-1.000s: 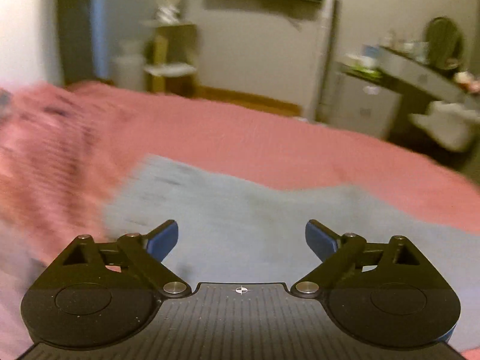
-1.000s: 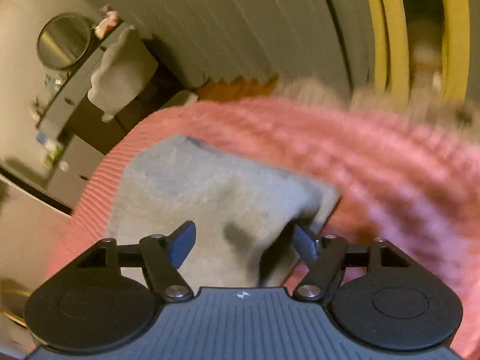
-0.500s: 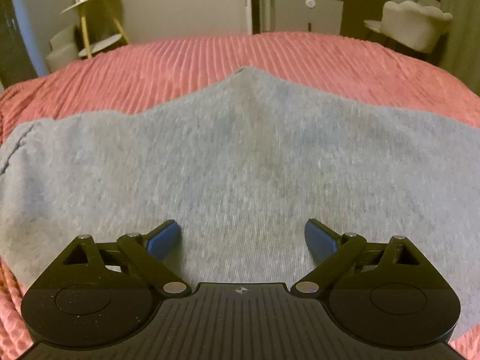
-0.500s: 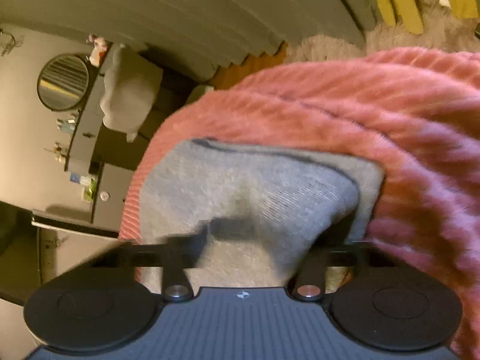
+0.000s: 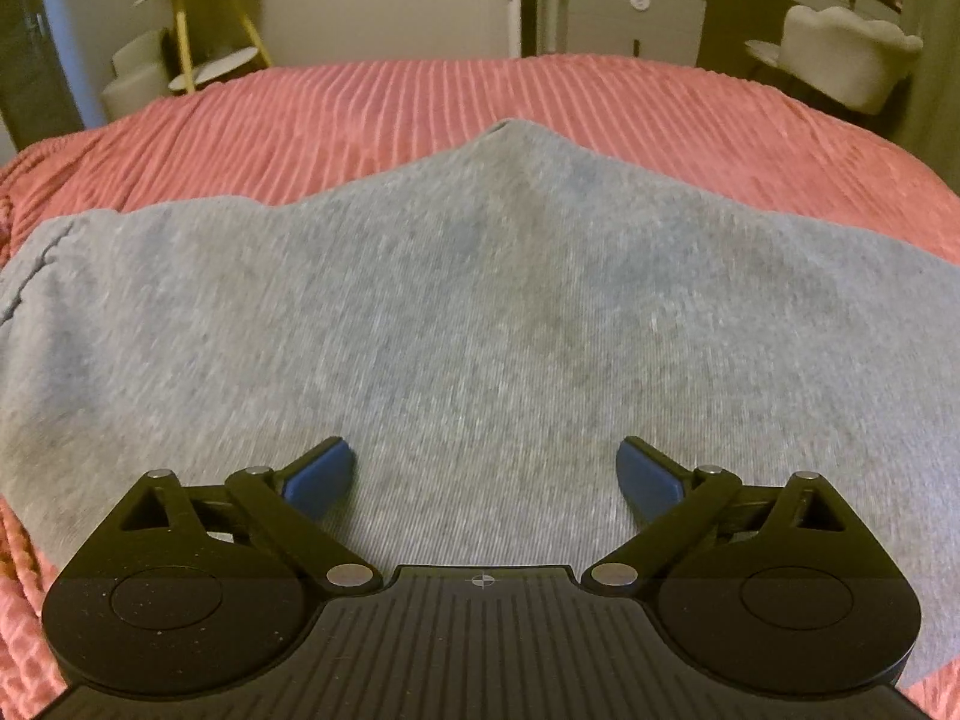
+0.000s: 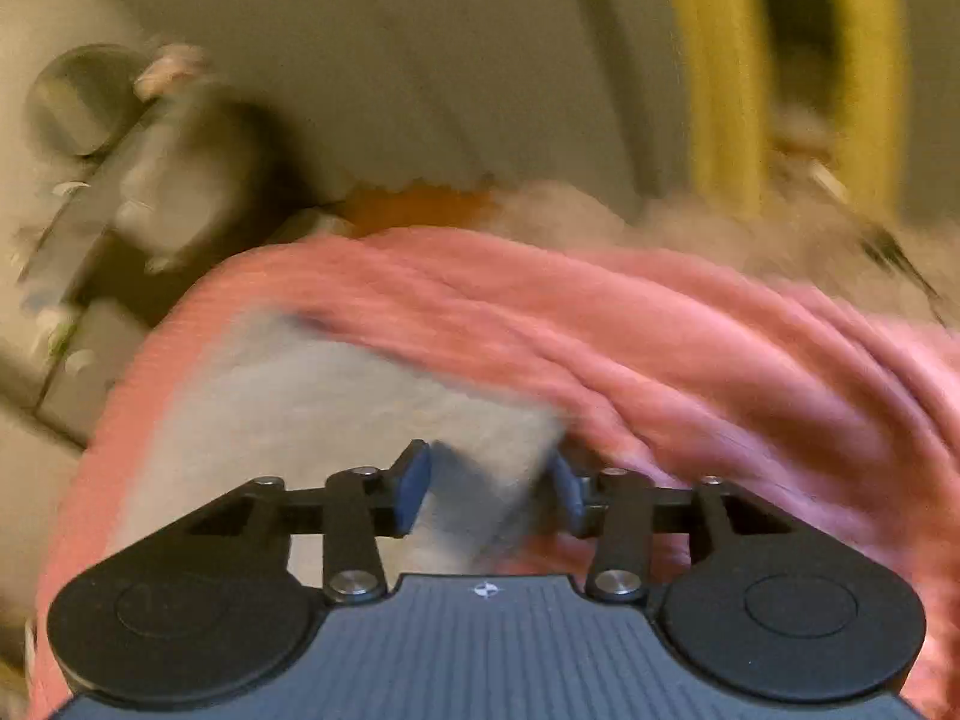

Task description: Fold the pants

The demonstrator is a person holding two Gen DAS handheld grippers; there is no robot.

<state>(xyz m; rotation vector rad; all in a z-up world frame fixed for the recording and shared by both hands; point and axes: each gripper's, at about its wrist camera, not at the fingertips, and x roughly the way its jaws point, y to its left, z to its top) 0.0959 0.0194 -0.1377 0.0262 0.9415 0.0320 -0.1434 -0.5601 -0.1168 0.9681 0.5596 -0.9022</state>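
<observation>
Left gripper (image 5: 486, 471): hanging wide open over the pants (image 5: 480, 312), gripping nothing.
Right gripper (image 6: 489, 489): jaws opening, a pants corner (image 6: 492, 480) lying between them.
Pants: lying spread flat across the pink bedspread (image 5: 420, 102).

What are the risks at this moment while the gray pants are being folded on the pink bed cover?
1. The right gripper is opening with a corner of the gray pants between its pads; the corner may fall back crooked.
2. That corner lies right beside a ridge of the pink bed cover; the next grab might catch the cover too.
3. The left gripper stands open over the pants, holding nothing, so the cloth could slide.
</observation>
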